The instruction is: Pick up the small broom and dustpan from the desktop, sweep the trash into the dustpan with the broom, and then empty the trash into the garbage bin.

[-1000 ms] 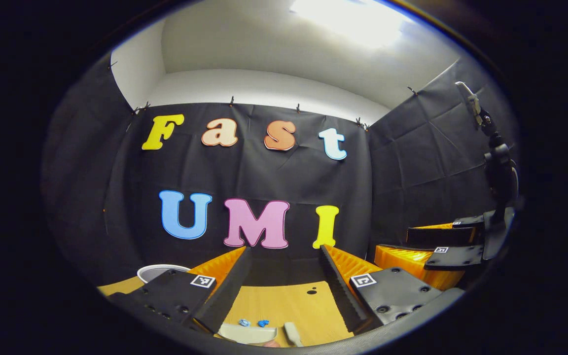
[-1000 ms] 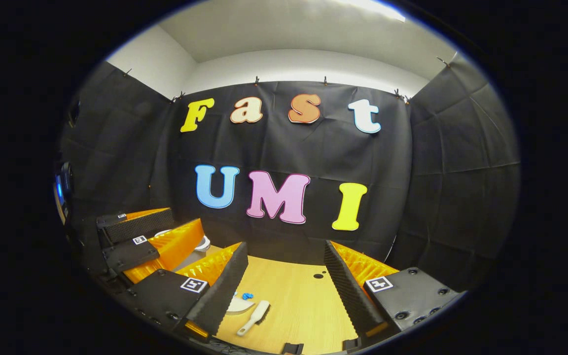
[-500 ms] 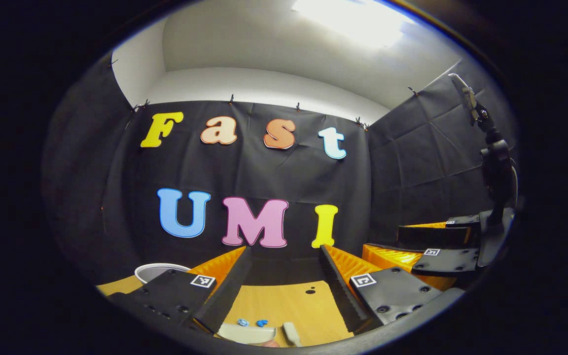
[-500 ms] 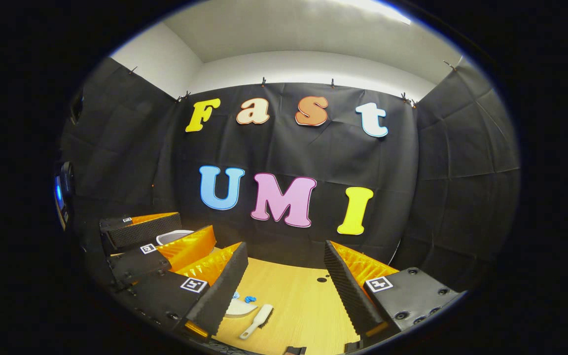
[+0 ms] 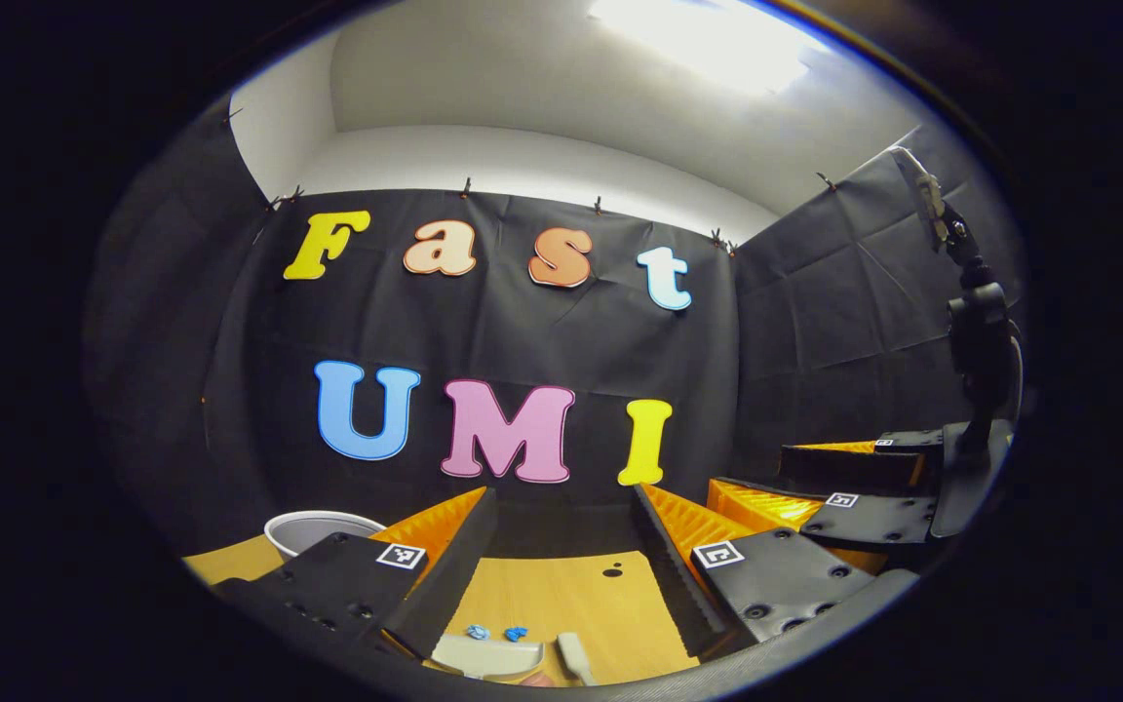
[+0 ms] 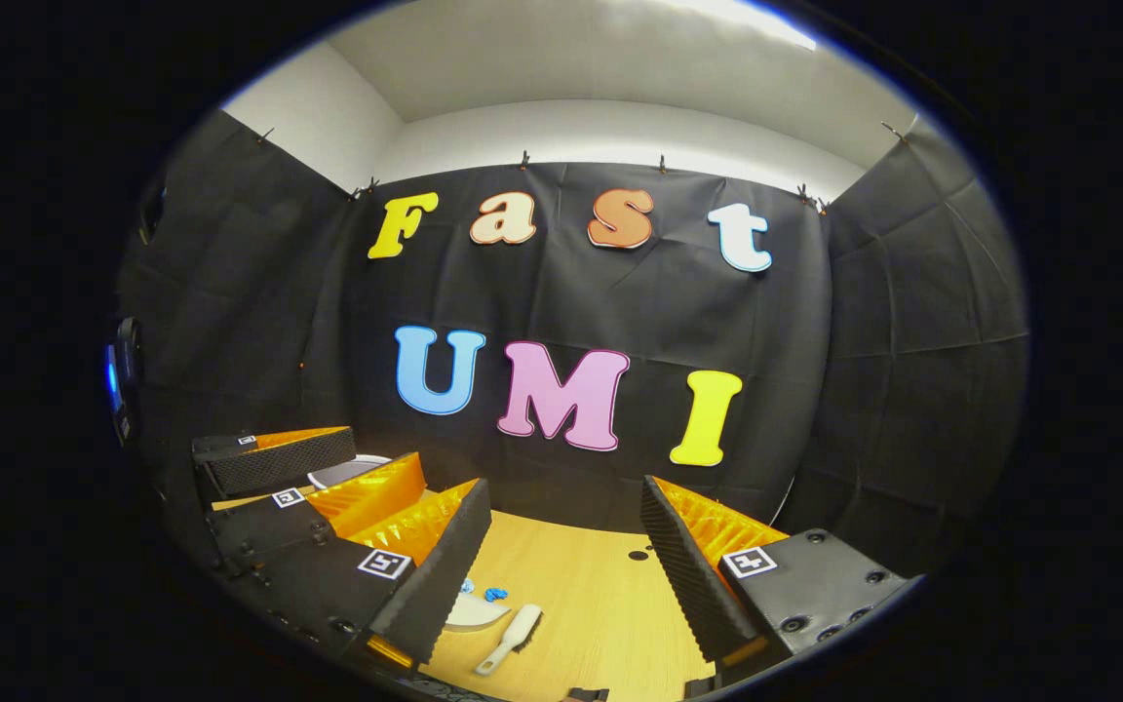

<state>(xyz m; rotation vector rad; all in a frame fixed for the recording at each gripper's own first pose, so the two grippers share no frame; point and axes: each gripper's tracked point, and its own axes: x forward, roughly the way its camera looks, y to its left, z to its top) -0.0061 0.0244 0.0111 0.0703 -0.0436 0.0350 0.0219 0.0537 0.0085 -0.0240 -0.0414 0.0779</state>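
Both views tilt slightly since earlier. Right gripper [image 6: 561, 575], jaws spread and empty, has the broom [image 6: 511, 638] at 6 o'clock, long axis toward 1 o'clock, beside dustpan [image 6: 472, 613]; left gripper [image 5: 561, 575] likewise spread.

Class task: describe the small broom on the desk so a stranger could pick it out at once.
Start at the wooden desk. Near its front lies a pale dustpan with blue scraps behind it. The broom lies beside the dustpan: the only long, thin thing, with a handle.
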